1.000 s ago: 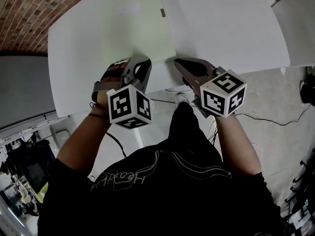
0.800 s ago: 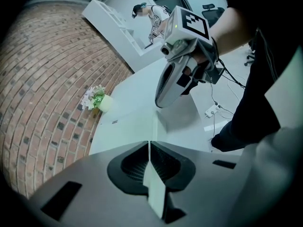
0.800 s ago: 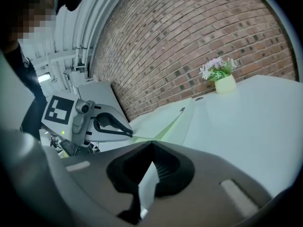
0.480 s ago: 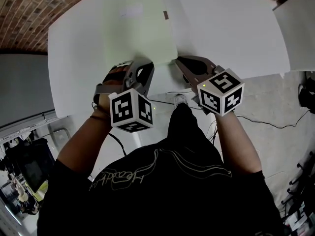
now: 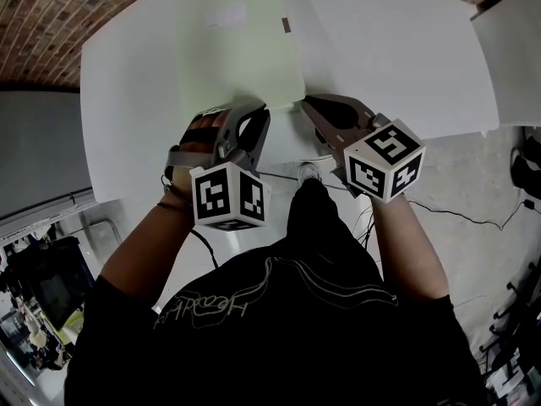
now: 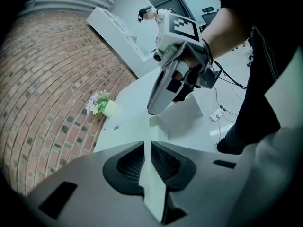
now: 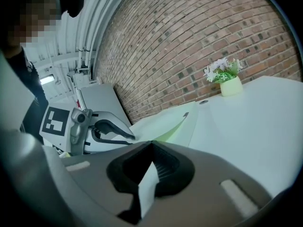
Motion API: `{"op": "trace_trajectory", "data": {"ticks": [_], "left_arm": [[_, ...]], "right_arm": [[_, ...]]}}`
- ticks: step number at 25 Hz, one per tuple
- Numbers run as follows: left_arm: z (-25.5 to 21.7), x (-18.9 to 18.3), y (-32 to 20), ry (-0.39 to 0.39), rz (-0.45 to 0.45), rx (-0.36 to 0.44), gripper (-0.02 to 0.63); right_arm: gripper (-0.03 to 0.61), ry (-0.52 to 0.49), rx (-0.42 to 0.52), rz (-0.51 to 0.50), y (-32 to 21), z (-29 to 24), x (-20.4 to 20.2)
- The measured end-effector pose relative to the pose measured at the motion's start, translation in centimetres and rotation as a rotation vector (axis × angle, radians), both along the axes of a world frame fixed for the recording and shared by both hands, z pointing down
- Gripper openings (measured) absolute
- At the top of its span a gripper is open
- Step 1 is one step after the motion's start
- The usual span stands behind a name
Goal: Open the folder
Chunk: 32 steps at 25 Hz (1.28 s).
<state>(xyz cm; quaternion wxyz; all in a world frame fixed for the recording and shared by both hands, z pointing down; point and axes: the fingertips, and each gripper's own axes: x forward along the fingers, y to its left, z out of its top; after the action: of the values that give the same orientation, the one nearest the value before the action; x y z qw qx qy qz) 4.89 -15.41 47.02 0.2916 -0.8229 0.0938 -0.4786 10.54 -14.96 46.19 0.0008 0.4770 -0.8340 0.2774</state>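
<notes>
My left gripper (image 6: 149, 144) is nearest to me, at the near edge of the table (image 5: 397, 49), and its jaws are pressed narrow onto a thin pale sheet that runs edge-on between the ribbed pads: this is the near edge of the folder (image 5: 237, 53), left of its near right corner. My right gripper (image 7: 151, 146) comes in at that same table edge, just beside the left one, and its jaws too are closed onto a thin pale sheet, at the folder's near right corner. Behind each set of jaws sits a marker cube, the left cube (image 5: 228, 194) and the right cube (image 5: 385, 161), both out past the table's near edge and over my dark trousers. The folder is pale green and lies flat on the table, reaching from the near edge towards the far side. In the right gripper view its cover is parted a little from the layer under it at the near corner, with a brighter green showing in the gap; I cannot tell which layer each pair of jaws has. A small dark tab (image 5: 286, 25) sits on the folder's right edge, farther along the table. At the table's far side stands a little flower pot (image 7: 231, 85), and beyond the table rises a brick wall (image 7: 189, 46)
</notes>
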Motion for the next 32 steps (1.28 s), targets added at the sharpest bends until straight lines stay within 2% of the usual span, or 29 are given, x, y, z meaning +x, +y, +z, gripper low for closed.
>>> {"op": "trace_trajectory", "data": {"ticks": [6, 15, 24, 32], "left_arm": [[0.1, 1.1, -0.2, 0.019, 0.006, 0.021, 0.039], [0.6, 1.8, -1.0, 0.055, -0.043, 0.018, 0.04], [0.2, 1.9, -1.4, 0.084, -0.087, -0.032, 0.038], [0.0, 1.9, -1.6, 0.093, -0.114, -0.074, 0.038]], "right_arm": [[0.002, 0.0, 0.011, -0.004, -0.1, -0.3, -0.2], [0.0, 0.016, 0.015, -0.011, -0.6, -0.3, -0.6], [0.002, 0.013, 0.009, -0.013, -0.7, 0.3, -0.4], [0.002, 0.054, 0.009, -0.023, -1.7, 0.7, -0.7]]}}
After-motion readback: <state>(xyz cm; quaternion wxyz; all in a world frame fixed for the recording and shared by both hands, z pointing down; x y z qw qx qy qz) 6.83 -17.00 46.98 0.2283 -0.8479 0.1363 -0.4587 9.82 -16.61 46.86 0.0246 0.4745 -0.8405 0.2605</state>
